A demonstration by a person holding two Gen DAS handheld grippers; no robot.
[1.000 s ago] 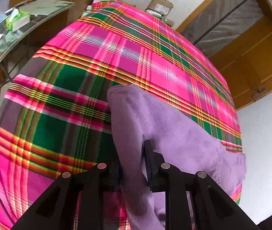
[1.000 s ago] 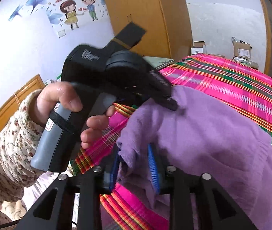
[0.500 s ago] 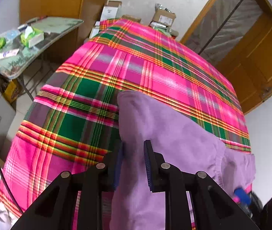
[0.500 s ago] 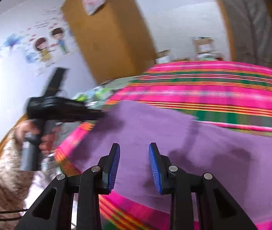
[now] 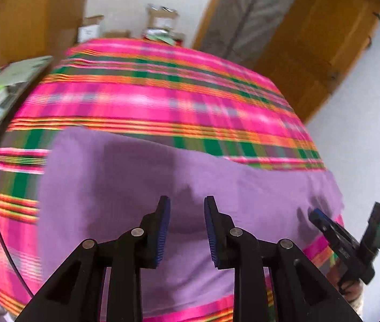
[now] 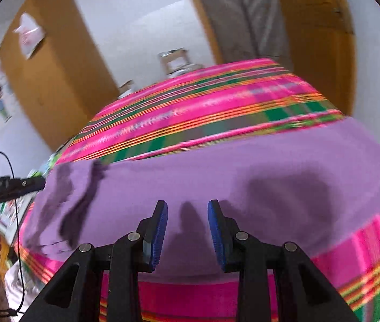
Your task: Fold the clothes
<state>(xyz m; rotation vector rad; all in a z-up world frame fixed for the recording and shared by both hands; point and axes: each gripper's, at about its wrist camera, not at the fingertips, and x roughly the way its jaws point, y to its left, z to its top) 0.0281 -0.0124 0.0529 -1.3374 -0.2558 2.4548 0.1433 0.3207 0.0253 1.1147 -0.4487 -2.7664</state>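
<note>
One bed, covered by a plaid blanket (image 5: 163,102) in pink, green and orange, carries everything. One purple garment (image 5: 163,177) lies spread flat along the blanket's near edge, reaching from near its left side almost to its right side; its near-left corner looks slightly rumpled in the right wrist view (image 6: 55,214). Whether this flat shape is a finished fold or a layer awaiting another fold cannot be settled from here.

Two grippers hover over the garment's near half. The left gripper (image 5: 185,228) has its jaws parted with nothing between them; the right gripper (image 6: 187,230) is likewise spread and empty. Each shows four blue pads in all across the pair.

Risks, by judgement: both views are smeared, which suggests quick motion, so a jaw descending now could snag the soft knit and drag the flat layer askew. The garment sits close to the near edge, where a careless pull could slide it off the bed. One black cable (image 6: 15,187) hangs at the left side and could catch on a gripper.

Beyond the far edge stand several cardboard boxes (image 5: 90,28), too blurred to count.
</note>
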